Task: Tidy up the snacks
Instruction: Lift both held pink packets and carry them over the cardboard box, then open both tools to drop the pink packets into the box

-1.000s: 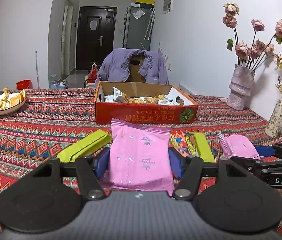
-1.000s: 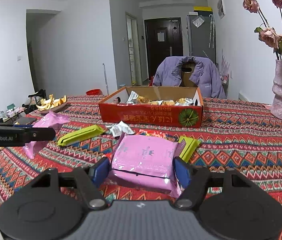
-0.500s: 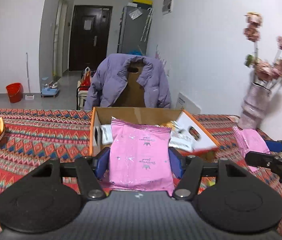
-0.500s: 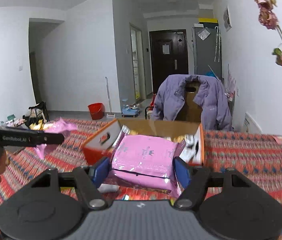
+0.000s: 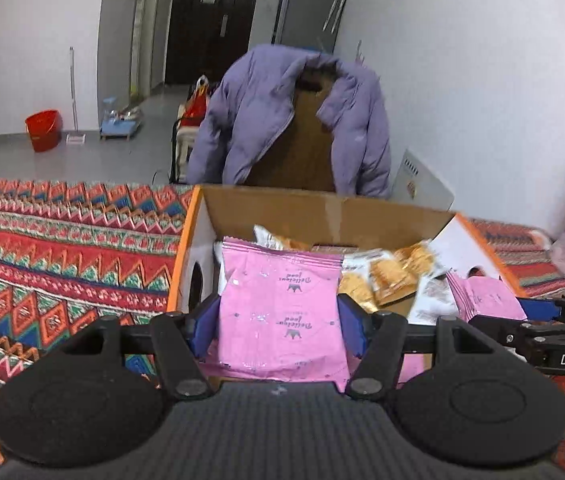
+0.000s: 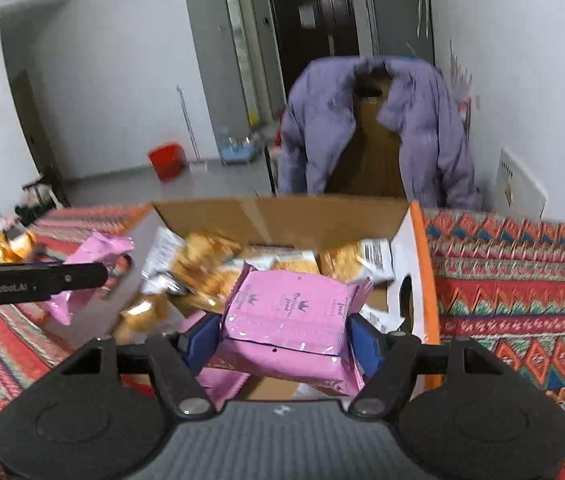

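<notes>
Left gripper (image 5: 278, 322) clamped a pink snack packet (image 5: 280, 312) between its blue pads, above the open cardboard box (image 5: 322, 210). Right gripper (image 6: 284, 338) likewise gripped a second pink packet (image 6: 288, 314) over the box's (image 6: 278, 216) snacks, on the patterned worktop (image 6: 522, 280).

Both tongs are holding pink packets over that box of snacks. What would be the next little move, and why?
Probably open both tongs and let go. The left tongs grip a pink packet and the right tongs grip another pink packet, both poised above the open cardboard box, which already holds other snacks.
</notes>
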A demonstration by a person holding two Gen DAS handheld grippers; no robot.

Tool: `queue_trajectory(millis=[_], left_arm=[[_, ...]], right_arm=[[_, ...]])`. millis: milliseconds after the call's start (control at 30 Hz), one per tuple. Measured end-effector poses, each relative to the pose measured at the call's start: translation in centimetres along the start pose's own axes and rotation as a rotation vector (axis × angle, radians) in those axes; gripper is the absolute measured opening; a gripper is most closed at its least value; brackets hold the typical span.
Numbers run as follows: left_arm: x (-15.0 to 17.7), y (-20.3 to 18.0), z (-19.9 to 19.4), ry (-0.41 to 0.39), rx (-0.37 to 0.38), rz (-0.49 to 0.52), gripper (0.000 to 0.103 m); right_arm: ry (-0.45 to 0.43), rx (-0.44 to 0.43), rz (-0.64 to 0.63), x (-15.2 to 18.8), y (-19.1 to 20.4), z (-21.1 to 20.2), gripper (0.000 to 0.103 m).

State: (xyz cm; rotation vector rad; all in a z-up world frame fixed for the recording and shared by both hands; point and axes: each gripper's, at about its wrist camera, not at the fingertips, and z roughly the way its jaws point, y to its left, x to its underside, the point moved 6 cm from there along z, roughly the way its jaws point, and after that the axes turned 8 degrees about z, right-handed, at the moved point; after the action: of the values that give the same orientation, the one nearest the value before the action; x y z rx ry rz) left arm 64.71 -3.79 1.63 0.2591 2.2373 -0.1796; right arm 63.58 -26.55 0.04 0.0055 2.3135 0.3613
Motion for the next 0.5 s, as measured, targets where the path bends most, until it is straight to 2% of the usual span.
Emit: queue_trajectory(millis=[100,167,233,333,500], left_arm=[[1.0,0.1,1.6,0.038,-0.017,-0.012,0.063],[1.5,-0.1,2.4,0.061,-0.01,-0.013,0.066],[1.6,-0.2,2.4,0.036,-0.019,-0.005,0.078],[1.3,-0.7,1.8,0.02,-0.013,0.006,0.08],[0.6,-1.1,-0.3,-0.001,-0.028,0.025,0.081]], right_arm=[[0.027,-0.027,-0.001,0.3,0.0,1.6,0.07],[0.036,-0.009,-0.006,0.6,-0.3,2.4,0.071],[0.037,-0.002,-0.017,0.9,-0.2,2.7,0.073],[0.042,-0.014,-0.015,0.7,0.3,2.5,0.077],[-0.005,-0.007,0.002,-0.3,0.2,0.1,0.082]])
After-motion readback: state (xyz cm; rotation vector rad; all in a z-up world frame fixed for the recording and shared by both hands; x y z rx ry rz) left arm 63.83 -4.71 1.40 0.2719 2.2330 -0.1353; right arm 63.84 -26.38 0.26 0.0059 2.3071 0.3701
